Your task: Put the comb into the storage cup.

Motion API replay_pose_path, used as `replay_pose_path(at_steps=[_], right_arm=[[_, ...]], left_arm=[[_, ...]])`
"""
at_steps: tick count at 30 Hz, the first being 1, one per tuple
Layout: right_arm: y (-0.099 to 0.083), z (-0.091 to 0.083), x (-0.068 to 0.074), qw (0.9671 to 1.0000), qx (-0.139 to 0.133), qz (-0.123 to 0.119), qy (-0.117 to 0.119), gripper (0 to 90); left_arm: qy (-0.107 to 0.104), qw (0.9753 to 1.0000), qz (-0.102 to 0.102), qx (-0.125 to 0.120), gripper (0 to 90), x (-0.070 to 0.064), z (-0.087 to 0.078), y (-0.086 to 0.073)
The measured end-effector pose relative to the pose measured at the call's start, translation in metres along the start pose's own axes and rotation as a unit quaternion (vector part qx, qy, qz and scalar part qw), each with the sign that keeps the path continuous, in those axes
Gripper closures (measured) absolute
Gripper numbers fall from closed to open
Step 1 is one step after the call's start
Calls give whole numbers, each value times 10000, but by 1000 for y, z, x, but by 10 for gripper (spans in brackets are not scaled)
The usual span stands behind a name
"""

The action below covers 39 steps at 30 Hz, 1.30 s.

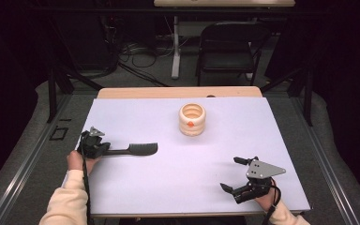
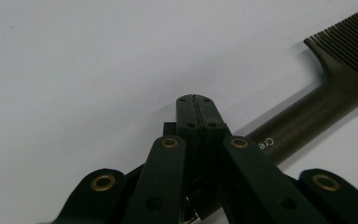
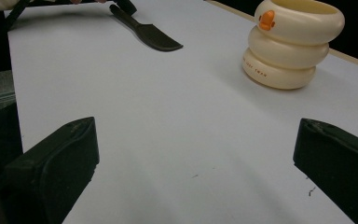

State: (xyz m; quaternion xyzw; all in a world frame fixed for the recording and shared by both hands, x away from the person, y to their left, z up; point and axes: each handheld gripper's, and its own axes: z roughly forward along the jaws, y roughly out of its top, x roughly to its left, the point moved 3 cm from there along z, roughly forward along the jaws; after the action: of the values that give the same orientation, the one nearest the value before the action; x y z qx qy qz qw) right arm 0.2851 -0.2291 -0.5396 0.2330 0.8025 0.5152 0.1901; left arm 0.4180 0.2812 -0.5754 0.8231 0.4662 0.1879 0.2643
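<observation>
A black comb (image 1: 136, 149) lies flat on the white table at the left, teeth to the right. In the left gripper view its handle (image 2: 317, 112) runs under my left gripper (image 2: 196, 100), whose jaws are pressed together tip to tip with nothing between them. From above, the left gripper (image 1: 106, 149) sits over the handle's left end. A cream ringed cup with an orange beak (image 1: 192, 119) stands upright past the table's middle. My right gripper (image 1: 230, 173) rests wide open near the front right, holding nothing. Its view (image 3: 196, 154) faces the cup (image 3: 291, 46) and the comb (image 3: 149, 35).
The white sheet (image 1: 168, 187) covers most of the table, with a wooden strip (image 1: 178, 92) showing along the far edge. A black folding chair (image 1: 227, 44) and floor cables stand beyond the table.
</observation>
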Motion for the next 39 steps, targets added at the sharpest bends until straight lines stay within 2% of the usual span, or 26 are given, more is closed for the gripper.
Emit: replay_pose_path(at_steps=[17,23,39], right_arm=[[0,0,0,10000,15,0,-9,0],[0,0,0,10000,12,-1,-9,0],[0,1,0,10000,18,-4,-8,0]], left_arm=[[9,9999,-19,118,900,-8,-5,-2],[-27,9999,-69,150,900,-10,-6,-3],[-117,9996,-47,252,900,-16,-12,-8]])
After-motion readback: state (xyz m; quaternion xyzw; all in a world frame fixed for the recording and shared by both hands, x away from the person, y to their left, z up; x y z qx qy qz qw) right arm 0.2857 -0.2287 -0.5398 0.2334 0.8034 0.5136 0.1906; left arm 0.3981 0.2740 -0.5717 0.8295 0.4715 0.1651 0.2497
